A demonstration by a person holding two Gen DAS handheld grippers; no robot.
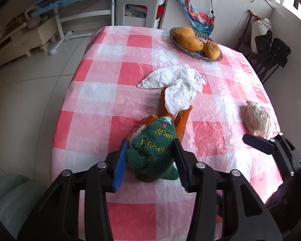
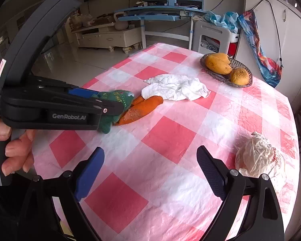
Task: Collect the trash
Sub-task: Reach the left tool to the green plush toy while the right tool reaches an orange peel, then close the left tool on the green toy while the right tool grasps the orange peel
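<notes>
Your table wears a glossy, crinkled plastic cloth, pink and white checks. The green and orange sock is knitted, fuzzy, matt. The tissues are soft creased paper. The balled bag looks like thin shiny plastic film. Your left gripper is matt black plastic with bright metal screws.
</notes>
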